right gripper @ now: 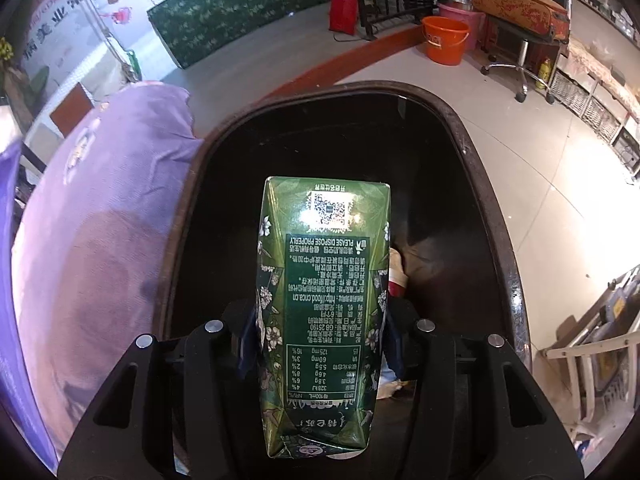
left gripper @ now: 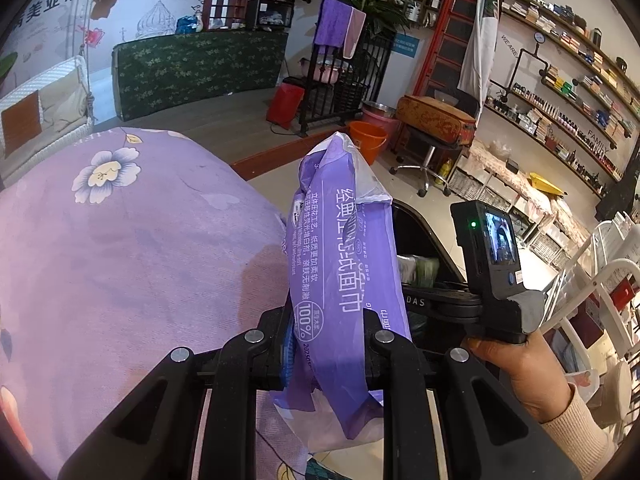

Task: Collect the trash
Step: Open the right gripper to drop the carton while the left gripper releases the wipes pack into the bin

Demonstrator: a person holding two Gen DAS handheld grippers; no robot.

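My left gripper point(left gripper: 329, 340) is shut on a crumpled purple tissue pack point(left gripper: 344, 264), held upright above the edge of a purple flowered bedspread point(left gripper: 132, 240). To its right a hand holds my right gripper's body, over a dark bin point(left gripper: 420, 240). In the right wrist view my right gripper point(right gripper: 320, 336) is shut on a green drink carton point(right gripper: 324, 304), which hangs over the open mouth of the black trash bin point(right gripper: 500, 216). Some scraps of trash point(right gripper: 397, 276) lie at the bin's bottom, partly hidden by the carton.
An orange bucket point(right gripper: 444, 40) and a rolling stool point(right gripper: 520, 56) stand on the tiled floor beyond the bin. A white rack point(right gripper: 592, 344) is at the right. The bedspread point(right gripper: 100, 208) borders the bin's left side. Shelves point(left gripper: 568, 80) line the right wall.
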